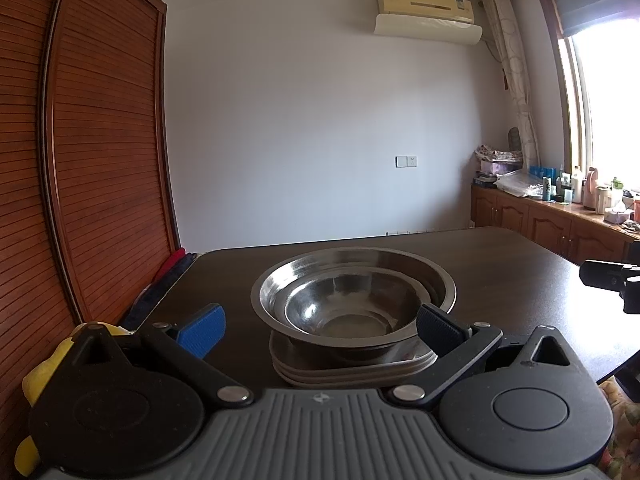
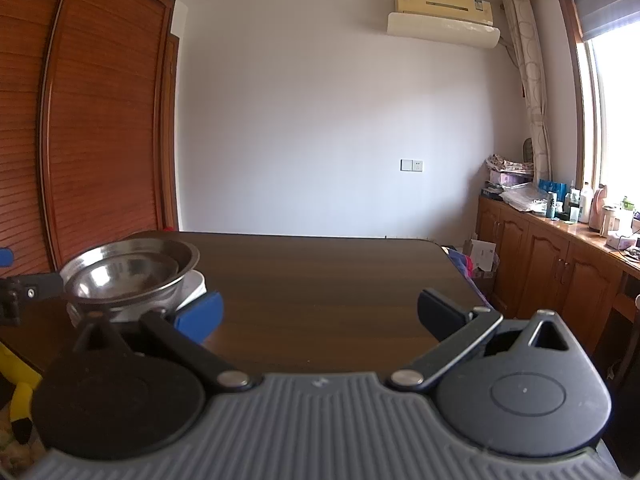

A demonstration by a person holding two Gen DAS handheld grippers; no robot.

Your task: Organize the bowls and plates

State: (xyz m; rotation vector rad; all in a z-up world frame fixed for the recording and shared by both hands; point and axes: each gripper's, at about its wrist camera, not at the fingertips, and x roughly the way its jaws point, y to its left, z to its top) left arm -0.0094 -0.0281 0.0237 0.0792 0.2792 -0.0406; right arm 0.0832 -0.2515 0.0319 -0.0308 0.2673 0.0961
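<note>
Two steel bowls are nested, the smaller bowl (image 1: 340,312) inside the larger bowl (image 1: 356,276), on a stack of pale plates (image 1: 352,368) on the dark wooden table (image 1: 500,272). My left gripper (image 1: 320,326) is open, its fingers either side of the stack's near edge, holding nothing. In the right wrist view the bowls (image 2: 128,276) and plates (image 2: 196,284) sit at the left. My right gripper (image 2: 320,312) is open over bare table, to the right of the stack. Part of the left gripper (image 2: 24,288) shows at the left edge.
A slatted wooden wardrobe (image 1: 100,140) stands to the left of the table. A low cabinet (image 2: 560,256) with bottles and clutter runs under the window on the right. A yellow soft object (image 1: 40,372) lies at the lower left. The right gripper (image 1: 616,280) shows at the right edge.
</note>
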